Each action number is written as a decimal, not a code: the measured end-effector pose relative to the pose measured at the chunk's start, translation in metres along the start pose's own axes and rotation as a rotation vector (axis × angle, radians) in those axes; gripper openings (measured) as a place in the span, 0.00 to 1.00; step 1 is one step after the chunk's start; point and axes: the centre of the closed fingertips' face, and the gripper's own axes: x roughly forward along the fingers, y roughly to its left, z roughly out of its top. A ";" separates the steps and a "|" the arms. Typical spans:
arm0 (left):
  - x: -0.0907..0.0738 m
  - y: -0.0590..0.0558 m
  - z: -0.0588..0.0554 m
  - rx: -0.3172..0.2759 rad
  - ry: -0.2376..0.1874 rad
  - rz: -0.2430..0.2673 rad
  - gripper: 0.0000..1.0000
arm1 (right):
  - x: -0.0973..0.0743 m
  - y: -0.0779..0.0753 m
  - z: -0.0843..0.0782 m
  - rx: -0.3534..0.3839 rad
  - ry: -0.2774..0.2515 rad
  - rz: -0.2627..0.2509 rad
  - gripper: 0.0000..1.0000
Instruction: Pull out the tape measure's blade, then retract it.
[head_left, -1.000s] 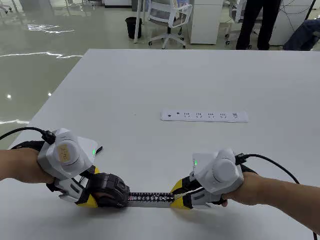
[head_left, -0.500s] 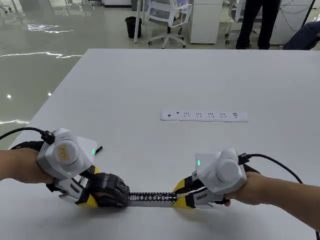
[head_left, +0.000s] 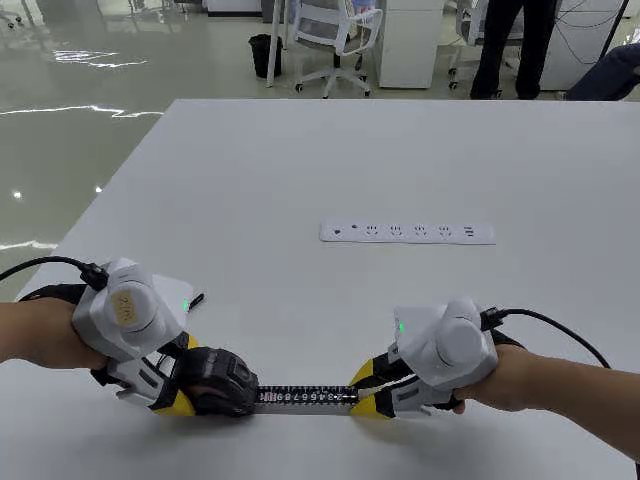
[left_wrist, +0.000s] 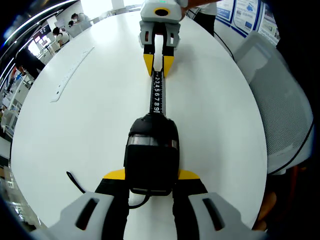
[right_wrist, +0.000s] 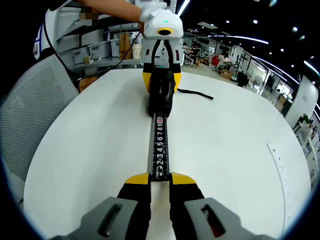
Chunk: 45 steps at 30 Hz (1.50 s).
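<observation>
Between the two grippers, the tape measure's blade (head_left: 305, 396) runs along the white table (head_left: 300, 170). Its black case (head_left: 218, 380) is clamped in the left gripper (head_left: 185, 398), and its tip is pinched tight in the right gripper (head_left: 366, 392). Over the last second the right gripper has drifted slightly farther from the case, baring a little more blade, so the pull-out looks under way but short, with retraction not yet begun.

An open office, with a wheeled swivel chair (head_left: 335, 40), a waste bin (head_left: 262, 52) and a glossy floor (head_left: 80, 120).
</observation>
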 end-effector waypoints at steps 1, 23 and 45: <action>0.000 0.000 0.000 0.000 0.000 0.000 0.28 | 0.000 0.000 0.000 0.001 0.000 0.000 0.12; 0.001 0.001 0.000 -0.001 -0.002 0.003 0.28 | -0.005 0.000 -0.006 -0.007 0.008 -0.004 0.12; 0.001 0.000 0.000 0.002 0.001 0.003 0.28 | -0.010 0.001 -0.010 -0.005 0.011 -0.006 0.12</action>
